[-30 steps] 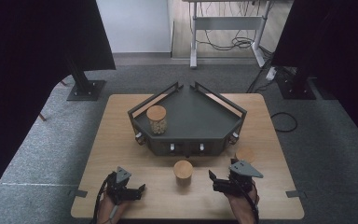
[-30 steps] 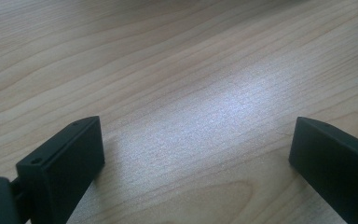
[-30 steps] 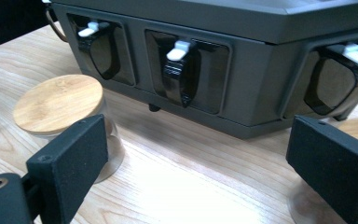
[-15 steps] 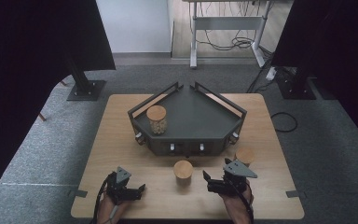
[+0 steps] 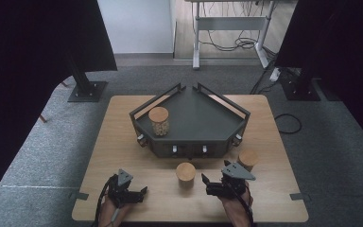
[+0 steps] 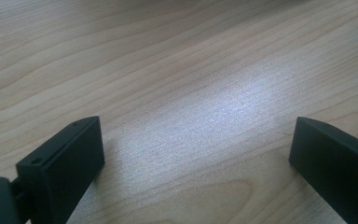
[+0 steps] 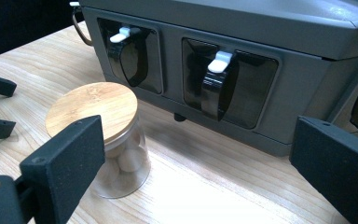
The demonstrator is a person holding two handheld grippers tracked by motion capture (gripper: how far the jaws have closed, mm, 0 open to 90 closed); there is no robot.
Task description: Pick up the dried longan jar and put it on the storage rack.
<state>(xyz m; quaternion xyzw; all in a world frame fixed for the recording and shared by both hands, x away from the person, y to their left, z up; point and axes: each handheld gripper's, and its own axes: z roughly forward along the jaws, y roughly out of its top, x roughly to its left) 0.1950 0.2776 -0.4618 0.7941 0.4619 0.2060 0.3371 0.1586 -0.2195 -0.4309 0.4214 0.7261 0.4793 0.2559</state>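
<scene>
Two hand-held grippers, black throughout, each topped with a grey three-cornered plate, seen from the high view: the left gripper (image 5: 139, 193) carries the smaller-looking plate, the right gripper (image 5: 207, 183) a broader one with pale dots at its corners. Black cables trail back from both along the person's forearms, which appear bare, though the frame edge cuts them short. Seen from the gripper views, each tool ends in two matte black, blocky jaws with flat, square-cut faces; the near-left jaw on each shows a small round screw hole on its top edge and a rounded black fitting with a ring-shaped recess beside it.
</scene>
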